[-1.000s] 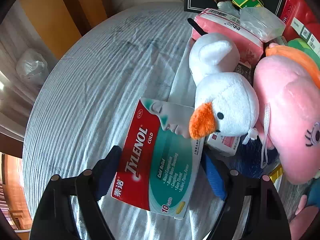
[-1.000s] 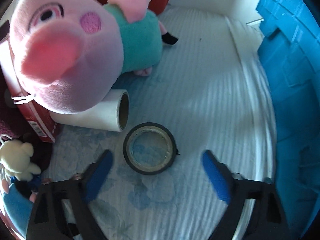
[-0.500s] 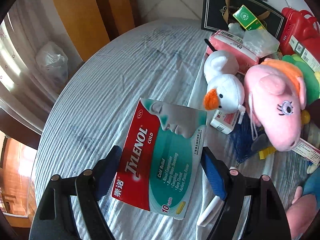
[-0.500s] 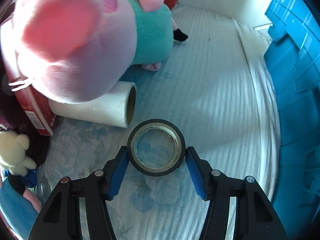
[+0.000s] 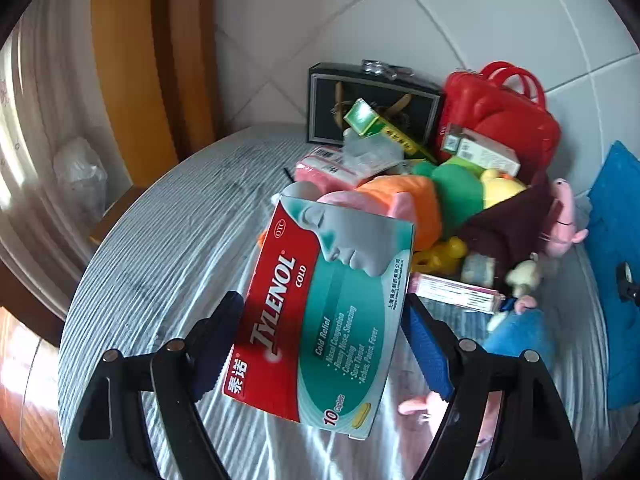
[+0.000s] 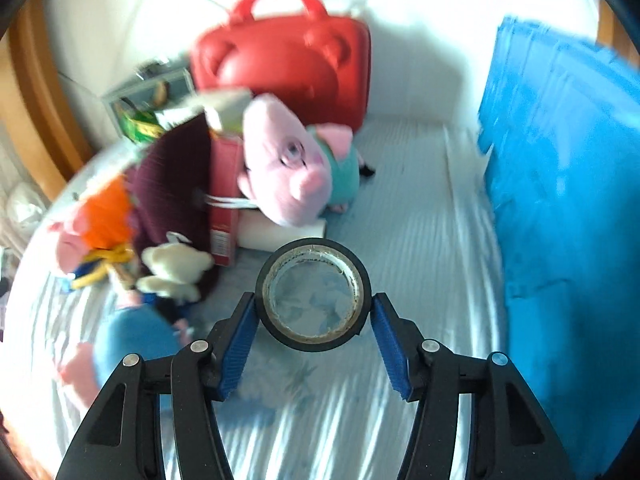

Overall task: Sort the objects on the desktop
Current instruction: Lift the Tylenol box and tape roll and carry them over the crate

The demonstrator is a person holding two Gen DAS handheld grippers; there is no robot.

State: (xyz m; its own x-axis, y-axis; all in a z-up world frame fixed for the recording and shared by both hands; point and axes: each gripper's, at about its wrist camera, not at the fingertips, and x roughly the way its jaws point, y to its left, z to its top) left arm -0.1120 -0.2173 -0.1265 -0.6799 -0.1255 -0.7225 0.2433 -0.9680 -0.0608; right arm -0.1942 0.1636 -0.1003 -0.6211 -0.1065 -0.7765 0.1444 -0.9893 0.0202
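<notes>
Your left gripper [image 5: 322,344] is clamped on the medicine box [image 5: 320,320], its pads pressing the two long sides. The box sits tilted between the fingers, above the striped tablecloth [image 5: 160,240], with its red and teal face toward the camera. Just beyond the box lies the heap of things: an orange and pink plush toy [image 5: 404,204], green and yellow soft toys, a dark maroon cloth [image 5: 504,224], a flat pink packet [image 5: 456,292], then a red plastic case [image 5: 500,120] and a black framed box [image 5: 372,104] against the tiled wall.

Your right gripper [image 6: 314,328] grips the black tape roll [image 6: 314,294] by its outer rim; the jaws have just closed in on it. The roll is held up off the cloth, its hole facing the camera. Behind it lie a white tube [image 6: 272,232] and a pink pig toy [image 6: 292,176] in a teal top, leaning on a red carton [image 6: 224,200]. The red case stands at the back, and a blue bin [image 6: 560,200] rises at the right.
</notes>
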